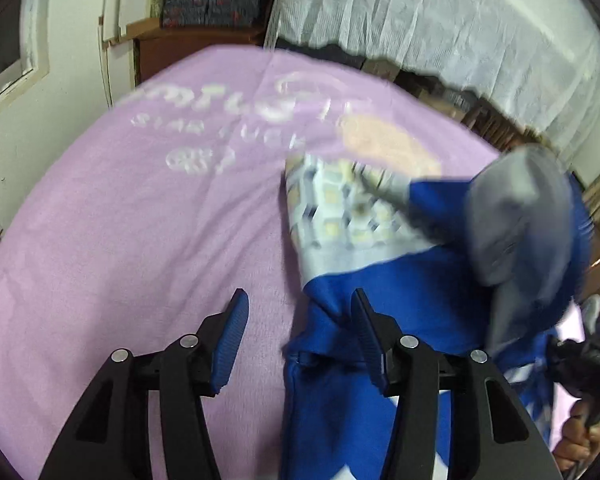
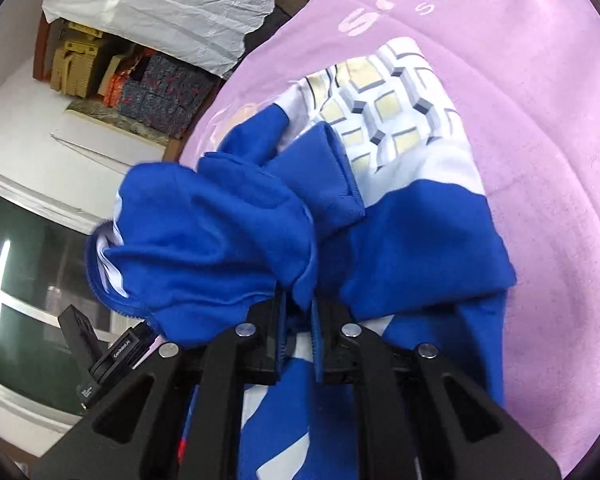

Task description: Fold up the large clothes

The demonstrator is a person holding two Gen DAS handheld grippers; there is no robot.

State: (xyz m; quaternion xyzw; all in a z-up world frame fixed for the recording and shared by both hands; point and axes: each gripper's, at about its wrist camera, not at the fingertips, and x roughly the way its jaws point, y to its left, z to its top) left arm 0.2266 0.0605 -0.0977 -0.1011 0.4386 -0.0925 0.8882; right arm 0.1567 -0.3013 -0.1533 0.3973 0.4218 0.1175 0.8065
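Left wrist view showed the left gripper (image 1: 298,322) at lower centre, jaws apart and holding nothing, over the pink sheet (image 1: 140,240), with the blue jacket (image 1: 428,300) at right. Right wrist view showed the right gripper (image 2: 298,320) clamped on that jacket (image 2: 220,240).

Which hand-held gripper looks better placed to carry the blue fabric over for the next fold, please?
Probably the right hand-held gripper: it is shut on the blue jacket. The left hand-held gripper is open, holding nothing.
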